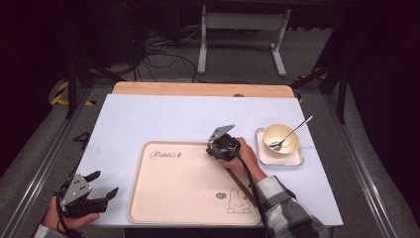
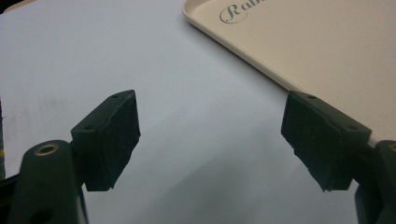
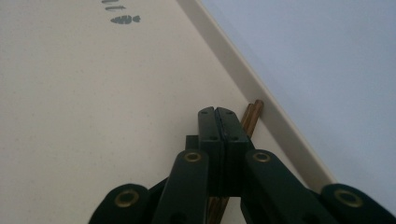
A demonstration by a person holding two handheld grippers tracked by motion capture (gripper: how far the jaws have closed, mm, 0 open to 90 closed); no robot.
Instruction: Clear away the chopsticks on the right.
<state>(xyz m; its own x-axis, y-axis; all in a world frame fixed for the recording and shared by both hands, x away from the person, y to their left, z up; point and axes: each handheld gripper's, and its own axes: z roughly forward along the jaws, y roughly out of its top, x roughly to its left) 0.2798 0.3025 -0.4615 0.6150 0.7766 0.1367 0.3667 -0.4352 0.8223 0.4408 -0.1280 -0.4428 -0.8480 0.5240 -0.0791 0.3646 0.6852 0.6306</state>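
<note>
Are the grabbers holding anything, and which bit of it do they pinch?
The left gripper is open and holds nothing. The right gripper is shut above the brown chopsticks on the tray, near their far end, but whether it pinches them cannot be told.

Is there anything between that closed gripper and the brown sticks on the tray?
Nothing visible. The right gripper is shut, with the chopsticks lying just beside and beneath its tips, along the inner rim of the tray. No other object sits between them.

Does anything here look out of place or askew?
Nothing is spilled or broken. The chopsticks lie tucked against the tray rim under the shut right claw. The spoon leans in the bowl, normally.
</note>
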